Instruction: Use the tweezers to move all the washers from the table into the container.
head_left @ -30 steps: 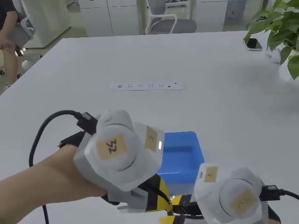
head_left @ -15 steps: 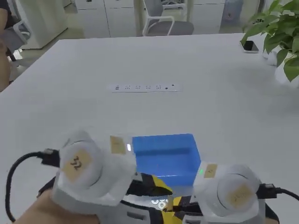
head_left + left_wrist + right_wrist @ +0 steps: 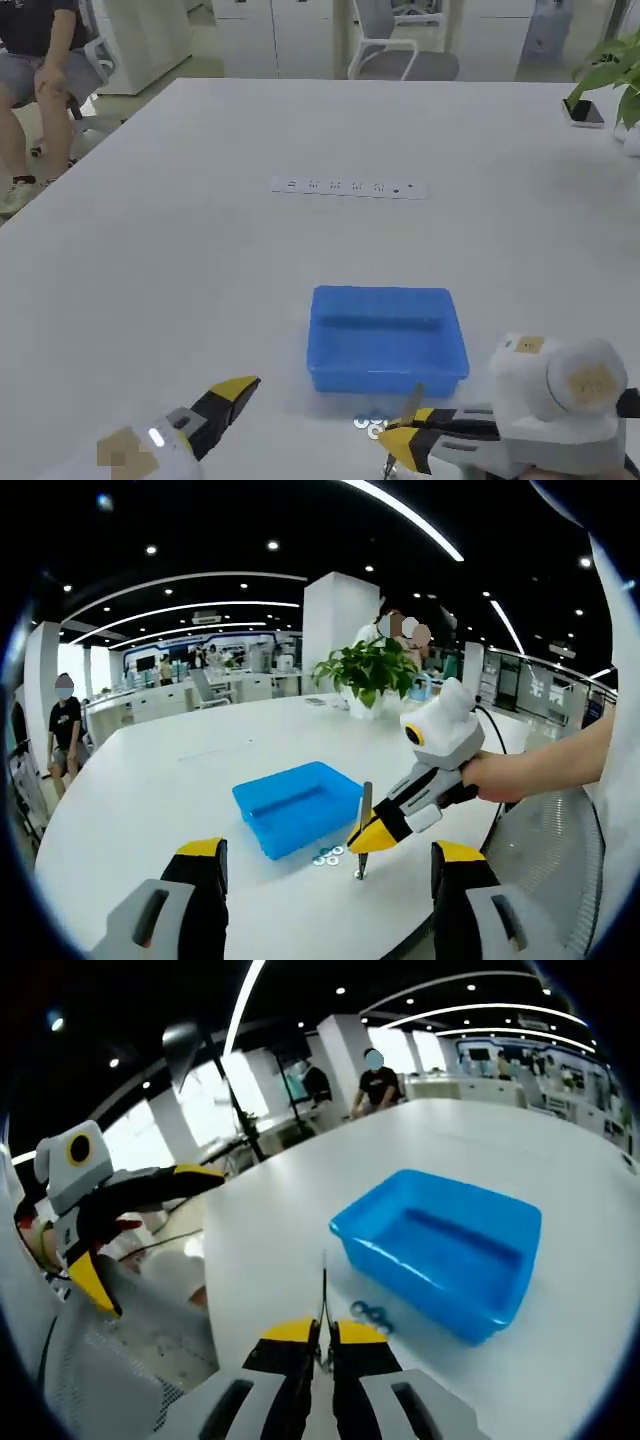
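The washers (image 3: 368, 1312) are lying too small to count, and the tweezers (image 3: 323, 1295) are hiding their rear between the jaws of the right gripper (image 3: 323, 1333).

A broad white worktop (image 3: 180, 200) runs back to a grey office chair (image 3: 400, 50) at its far edge, with white cabinets (image 3: 260, 30) behind on a pale floor (image 3: 215, 62). A white power strip (image 3: 348, 187) lies mid-worktop. A leafy potted plant (image 3: 612, 72) stands at the far right corner, and a person (image 3: 35, 60) sits off to the left. In the left gripper view the ceiling (image 3: 200, 520) is dark, dotted with small spotlights (image 3: 272, 546) and crossed by long light strips (image 3: 405, 518), and a square white column (image 3: 338, 620) rises behind the plant. The right gripper view shows bright windows (image 3: 215, 1085) along one wall
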`<action>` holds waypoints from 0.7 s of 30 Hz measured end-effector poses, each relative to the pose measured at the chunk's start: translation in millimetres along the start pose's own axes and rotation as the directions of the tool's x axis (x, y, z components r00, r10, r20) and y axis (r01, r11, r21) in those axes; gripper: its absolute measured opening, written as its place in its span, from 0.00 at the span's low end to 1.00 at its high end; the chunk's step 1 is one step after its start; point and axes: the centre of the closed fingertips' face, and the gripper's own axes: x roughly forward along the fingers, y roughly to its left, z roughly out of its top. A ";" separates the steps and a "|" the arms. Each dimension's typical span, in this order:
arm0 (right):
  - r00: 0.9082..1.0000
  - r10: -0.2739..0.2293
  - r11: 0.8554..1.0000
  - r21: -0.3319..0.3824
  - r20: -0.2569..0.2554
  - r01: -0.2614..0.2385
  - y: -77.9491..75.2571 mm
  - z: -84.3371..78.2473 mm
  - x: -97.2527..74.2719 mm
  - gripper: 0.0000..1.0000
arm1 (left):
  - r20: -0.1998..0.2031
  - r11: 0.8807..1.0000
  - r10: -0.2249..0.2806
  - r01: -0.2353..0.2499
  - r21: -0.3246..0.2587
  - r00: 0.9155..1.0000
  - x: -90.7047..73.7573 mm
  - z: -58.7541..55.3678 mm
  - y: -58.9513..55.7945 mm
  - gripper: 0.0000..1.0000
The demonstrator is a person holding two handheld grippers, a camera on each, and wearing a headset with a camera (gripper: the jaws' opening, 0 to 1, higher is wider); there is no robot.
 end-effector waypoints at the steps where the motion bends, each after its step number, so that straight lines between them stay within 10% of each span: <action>1: 1.000 0.000 1.000 -0.001 0.001 0.000 0.8 0.1 0.3 0.03 | 0.025 1.000 0.027 -0.027 -0.015 0.999 -0.7 2.0 4.0 0.87; 11: 1.000 -0.009 0.999 -0.054 0.010 0.009 9.1 14.6 -10.1 0.03 | 0.127 0.988 0.120 -0.106 -0.108 0.985 2.1 11.8 20.3 0.91; 14: 1.000 -0.017 0.997 -0.071 0.005 0.018 10.5 15.9 -16.6 0.03 | 0.242 0.993 0.115 -0.104 -0.058 0.963 -0.9 33.2 17.5 0.98; 21: 0.999 -0.036 0.998 -0.058 0.021 0.037 6.8 21.8 -34.7 0.03 | 0.318 0.988 0.117 -0.078 -0.133 0.941 -5.7 40.1 20.7 0.99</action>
